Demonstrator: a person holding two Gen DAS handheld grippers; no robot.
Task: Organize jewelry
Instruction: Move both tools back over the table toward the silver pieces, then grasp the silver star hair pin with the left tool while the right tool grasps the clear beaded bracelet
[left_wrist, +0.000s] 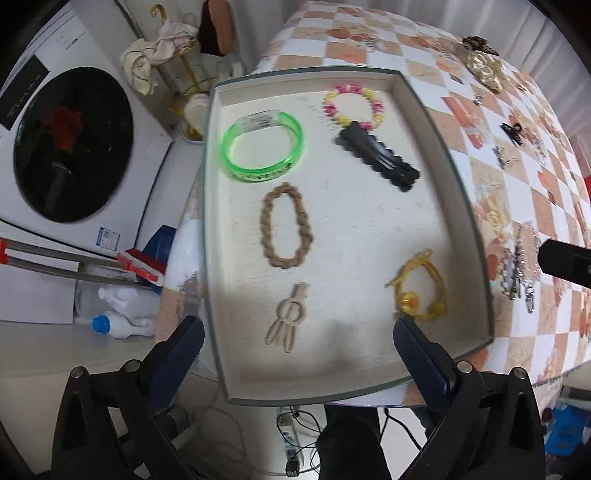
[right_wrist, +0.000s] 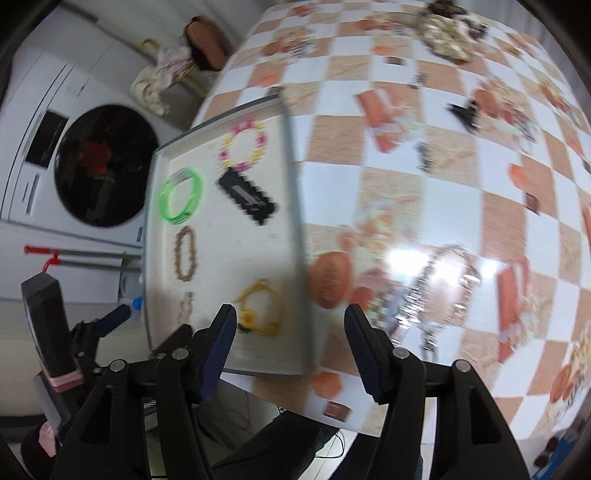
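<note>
Both tongs gape wide with nothing in them – left tongs (left_wrist: 299, 347) over the tray (left_wrist: 476, 236), where the bracelets (left_wrist: 264, 147) and clips (left_wrist: 376, 157) sit, right tongs (right_wrist: 290, 332) near a chain (right_wrist: 443, 288) on the table (right_wrist: 406, 155).

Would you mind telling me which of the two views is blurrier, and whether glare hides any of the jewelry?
Right wrist view: heavy motion blur across the tray and tablecloth, with glare washing out part of the silver chain. Left wrist view: much sharper, evenly lit, only fisheye bending of the tray's rim.
</note>
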